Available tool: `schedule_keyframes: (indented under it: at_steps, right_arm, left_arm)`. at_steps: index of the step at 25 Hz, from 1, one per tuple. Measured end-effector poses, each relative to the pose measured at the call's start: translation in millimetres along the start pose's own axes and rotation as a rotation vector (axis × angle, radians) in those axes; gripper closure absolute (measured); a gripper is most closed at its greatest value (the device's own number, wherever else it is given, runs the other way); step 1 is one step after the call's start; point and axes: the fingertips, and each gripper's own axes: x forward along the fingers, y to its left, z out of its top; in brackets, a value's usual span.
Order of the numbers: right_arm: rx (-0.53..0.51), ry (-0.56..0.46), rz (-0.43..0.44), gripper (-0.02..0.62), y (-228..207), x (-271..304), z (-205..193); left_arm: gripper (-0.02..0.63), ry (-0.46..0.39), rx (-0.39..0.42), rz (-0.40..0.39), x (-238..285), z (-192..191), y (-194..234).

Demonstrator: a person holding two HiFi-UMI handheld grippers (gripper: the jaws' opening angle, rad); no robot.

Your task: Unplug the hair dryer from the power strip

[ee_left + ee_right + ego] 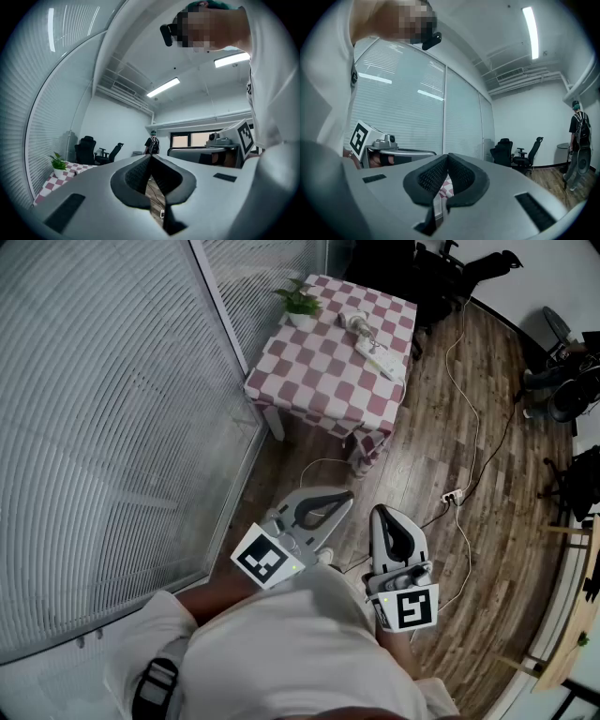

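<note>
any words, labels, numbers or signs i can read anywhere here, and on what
No readable text in any view.
Left gripper and right gripper: black-and-white square marker patterns only, no letters.
White power strip on the pink-and-white checked tablecloth: any print too small to read.

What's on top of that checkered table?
A potted plant, a hair dryer and a white power strip sit on the checkered tablecloth. The cloth covers the tabletop itself; the plug is too small to make out.

tablecloth (309,371): cloth | floor (511,521): wood, perhaps laminate | left gripper (151,157): matt plastic
</note>
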Motion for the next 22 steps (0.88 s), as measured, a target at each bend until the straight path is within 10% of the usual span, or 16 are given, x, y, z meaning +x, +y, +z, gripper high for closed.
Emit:
schedule_keyframes:
  at_steps: [22]
  right_arm:
    - [0.038, -0.017, -0.042, 0.563, 18, 44, -3]
  left_arm:
    - [0.575, 0.022, -0.011, -0.045, -19, -7, 45]
